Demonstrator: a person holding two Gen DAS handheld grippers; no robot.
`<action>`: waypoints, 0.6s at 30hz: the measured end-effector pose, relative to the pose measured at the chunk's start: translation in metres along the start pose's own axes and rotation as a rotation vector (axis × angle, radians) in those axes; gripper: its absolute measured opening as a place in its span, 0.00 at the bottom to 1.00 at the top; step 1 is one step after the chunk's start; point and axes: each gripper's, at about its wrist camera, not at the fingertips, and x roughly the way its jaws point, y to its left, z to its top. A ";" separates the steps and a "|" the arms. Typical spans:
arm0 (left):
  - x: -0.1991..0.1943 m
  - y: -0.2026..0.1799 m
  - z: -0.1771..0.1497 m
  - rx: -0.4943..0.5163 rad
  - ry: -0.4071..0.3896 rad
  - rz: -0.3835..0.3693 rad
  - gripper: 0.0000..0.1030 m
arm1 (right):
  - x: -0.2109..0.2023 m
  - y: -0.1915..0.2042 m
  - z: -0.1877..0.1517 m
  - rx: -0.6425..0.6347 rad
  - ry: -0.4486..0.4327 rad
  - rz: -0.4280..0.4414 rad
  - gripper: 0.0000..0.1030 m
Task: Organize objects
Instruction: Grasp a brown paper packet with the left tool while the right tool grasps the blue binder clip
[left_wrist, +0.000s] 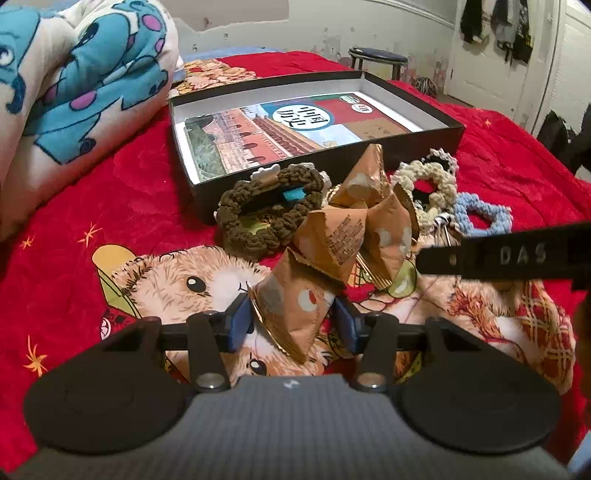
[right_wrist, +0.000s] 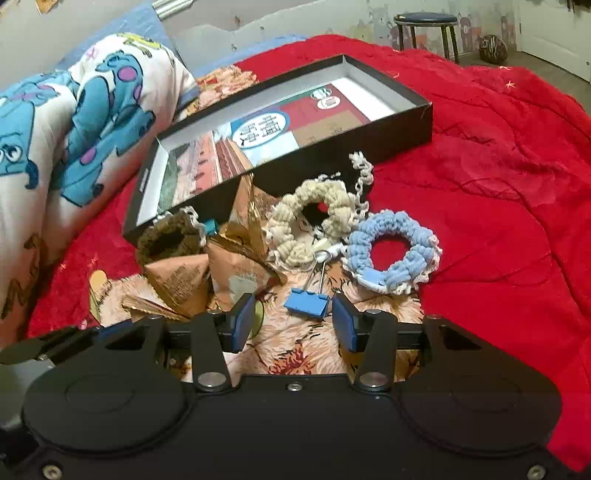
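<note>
An open black box (left_wrist: 417, 142) (right_wrist: 388, 125) with a printed book inside lies on the red bedspread. In front of it lie several orange triangular snack packets (left_wrist: 332, 236) (right_wrist: 181, 280), a brown scrunchie (left_wrist: 266, 214) (right_wrist: 166, 236), a cream scrunchie (left_wrist: 424, 177) (right_wrist: 310, 221), a light blue scrunchie (left_wrist: 480, 218) (right_wrist: 391, 254) and a blue binder clip (right_wrist: 306, 302). My left gripper (left_wrist: 293, 325) has its pads on both sides of an orange packet (left_wrist: 295, 310). My right gripper (right_wrist: 293, 321) is open, and the binder clip lies just ahead between its fingertips.
A rolled blanket with blue cartoon figures (left_wrist: 74, 81) (right_wrist: 74, 129) lies at the left. A dark stool (left_wrist: 376, 59) (right_wrist: 424, 22) stands beyond the bed. The right gripper's black body (left_wrist: 509, 254) crosses the left wrist view at right.
</note>
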 end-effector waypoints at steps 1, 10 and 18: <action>0.001 0.001 -0.001 -0.004 -0.003 -0.004 0.53 | 0.001 -0.001 0.000 0.009 -0.001 -0.004 0.42; 0.004 -0.004 -0.001 -0.010 0.003 0.015 0.50 | 0.007 -0.014 -0.001 0.107 -0.020 -0.027 0.23; -0.003 -0.012 -0.004 0.005 -0.016 0.027 0.37 | 0.000 -0.002 -0.003 0.024 -0.041 -0.056 0.22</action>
